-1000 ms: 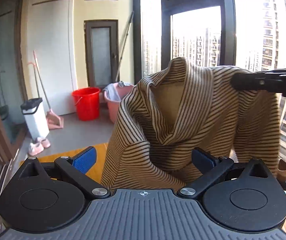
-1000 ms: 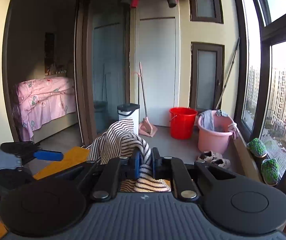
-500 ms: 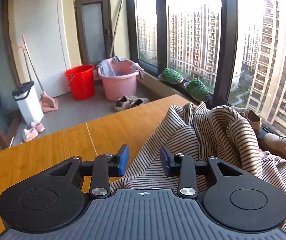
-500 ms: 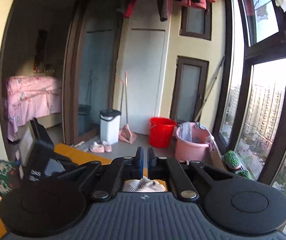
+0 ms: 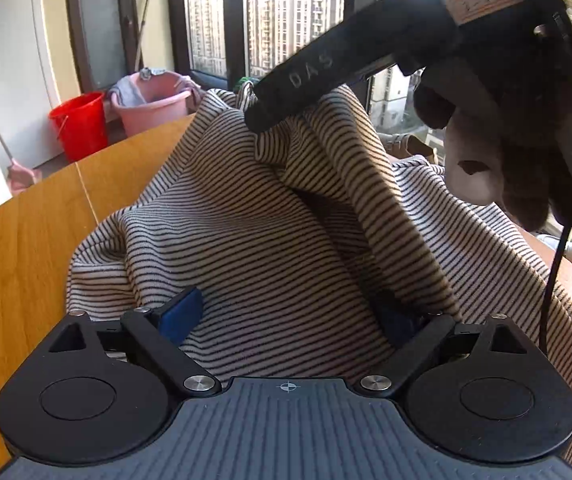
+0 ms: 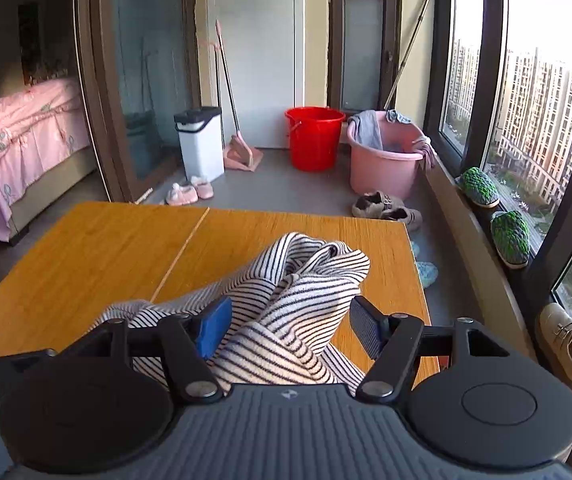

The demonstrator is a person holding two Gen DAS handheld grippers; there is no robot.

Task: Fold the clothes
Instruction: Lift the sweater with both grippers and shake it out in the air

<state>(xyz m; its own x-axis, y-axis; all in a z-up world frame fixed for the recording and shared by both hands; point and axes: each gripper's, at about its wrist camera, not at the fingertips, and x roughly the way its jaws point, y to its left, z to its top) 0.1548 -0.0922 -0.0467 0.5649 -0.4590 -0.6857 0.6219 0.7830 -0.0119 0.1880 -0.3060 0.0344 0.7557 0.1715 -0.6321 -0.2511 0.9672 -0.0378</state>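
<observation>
A cream sweater with thin dark stripes [image 5: 266, 248] lies bunched on the wooden table [image 5: 26, 248]. My left gripper [image 5: 290, 316] sits low over its near part; the jaws are opening wide, cloth lies between them, and a fold covers the right finger. My right gripper [image 5: 258, 120], held by a hand [image 5: 486, 152], comes in from the upper right with its tip at the raised peak of the cloth. In the right wrist view its jaws [image 6: 290, 328] are opening around a bunch of the sweater [image 6: 306, 280]; the right pad stands apart from it.
The table [image 6: 106, 248] ends a short way beyond the sweater. On the floor past it stand a red bucket [image 6: 314, 136], a pink tub [image 6: 382, 160], a white bin [image 6: 200, 140] and shoes. A window sill with green slippers [image 6: 478, 186] runs along the right.
The sweater hung in the air from my shut right gripper; now it rests on the table and the right jaws have parted. Both grippers came down; the left jaws narrowed, then widened.
</observation>
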